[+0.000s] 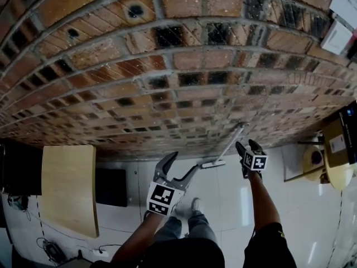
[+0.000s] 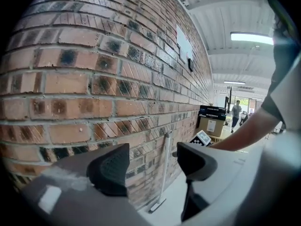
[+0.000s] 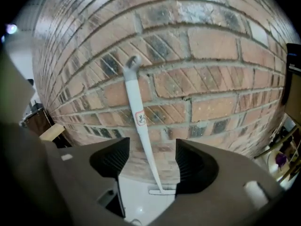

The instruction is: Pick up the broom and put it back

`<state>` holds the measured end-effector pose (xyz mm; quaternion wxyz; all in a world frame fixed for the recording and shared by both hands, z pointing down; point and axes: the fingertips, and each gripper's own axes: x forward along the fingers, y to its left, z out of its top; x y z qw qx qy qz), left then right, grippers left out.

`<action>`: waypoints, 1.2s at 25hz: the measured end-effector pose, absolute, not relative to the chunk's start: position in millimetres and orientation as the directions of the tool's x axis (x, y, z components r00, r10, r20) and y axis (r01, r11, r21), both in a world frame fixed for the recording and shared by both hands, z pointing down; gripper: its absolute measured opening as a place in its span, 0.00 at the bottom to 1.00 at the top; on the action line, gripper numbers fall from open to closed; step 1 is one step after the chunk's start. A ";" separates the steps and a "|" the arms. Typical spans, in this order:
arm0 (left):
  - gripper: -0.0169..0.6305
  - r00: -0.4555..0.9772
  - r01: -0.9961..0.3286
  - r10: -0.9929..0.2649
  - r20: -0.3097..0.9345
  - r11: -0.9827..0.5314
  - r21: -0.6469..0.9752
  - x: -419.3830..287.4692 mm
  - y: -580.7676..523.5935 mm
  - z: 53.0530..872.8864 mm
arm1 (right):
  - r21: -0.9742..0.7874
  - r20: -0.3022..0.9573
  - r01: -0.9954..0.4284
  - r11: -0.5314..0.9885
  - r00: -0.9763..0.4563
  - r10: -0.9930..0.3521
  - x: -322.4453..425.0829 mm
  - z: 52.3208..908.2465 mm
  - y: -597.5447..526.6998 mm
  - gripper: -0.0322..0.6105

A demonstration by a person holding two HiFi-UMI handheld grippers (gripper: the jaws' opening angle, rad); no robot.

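A white broom [image 1: 228,144] leans upright against the brick wall [image 1: 167,66], its flat head on the white floor tiles. In the right gripper view the broom's handle [image 3: 136,112] shows in the gap of my right gripper [image 3: 149,163], which is open and a little short of the handle, touching nothing. From the head view, the right gripper [image 1: 246,147] sits just right of the broom. My left gripper [image 1: 179,169] hangs left of the broom's head, open and empty. In the left gripper view the broom [image 2: 165,168] stands beyond the left gripper [image 2: 151,166].
A pale wooden tabletop [image 1: 70,188] and a black box [image 1: 110,187] stand on the left by the wall. A cardboard box [image 1: 337,141] and a round stool [image 1: 315,161] are at the right. A person [image 2: 236,112] stands far off down the hall.
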<state>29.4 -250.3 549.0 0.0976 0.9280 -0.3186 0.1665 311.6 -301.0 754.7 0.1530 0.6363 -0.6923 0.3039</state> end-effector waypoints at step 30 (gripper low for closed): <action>0.52 0.453 -0.891 -0.891 -0.020 -0.452 -0.041 -207.1 -222.7 367.1 | 0.051 0.016 -0.938 0.344 -0.343 -0.939 -14.3 377.7 -211.9 0.58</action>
